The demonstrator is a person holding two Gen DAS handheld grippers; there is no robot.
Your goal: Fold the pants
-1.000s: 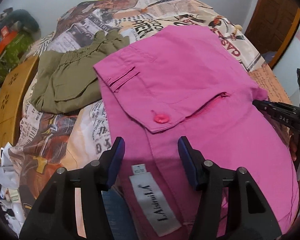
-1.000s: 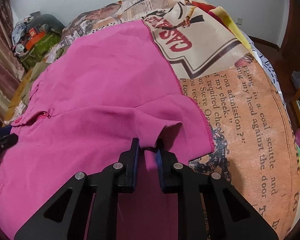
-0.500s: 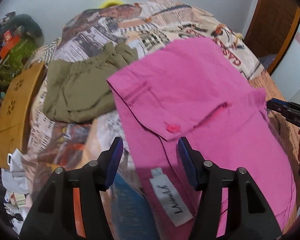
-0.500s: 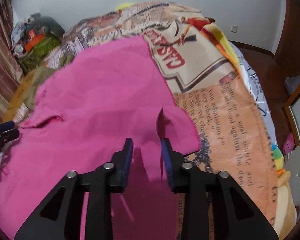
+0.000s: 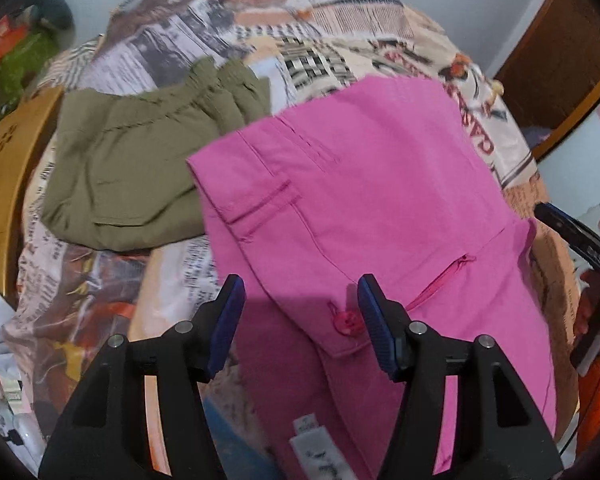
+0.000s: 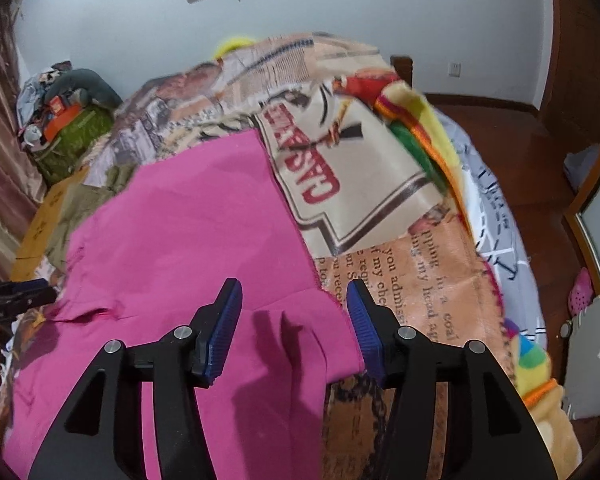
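A bed (image 5: 180, 272) carries everything, covered by a bedspread (image 6: 384, 216) printed like old newspaper pages, with red lettering and columns of black text. In the left wrist view, pink pants (image 5: 380, 208) lie spread flat on the bedspread, filling the middle and reaching toward 5 o'clock. An olive garment (image 5: 132, 168) lies crumpled at 10 o'clock, just beside the pants, its edge meeting their waistband. In the right wrist view, the pants (image 6: 188, 240) cover the bed from the centre toward 8 o'clock, bare bedspread at 3 o'clock. A striped fleece blanket (image 6: 428, 128) lies along the bed's edge at 2 o'clock.
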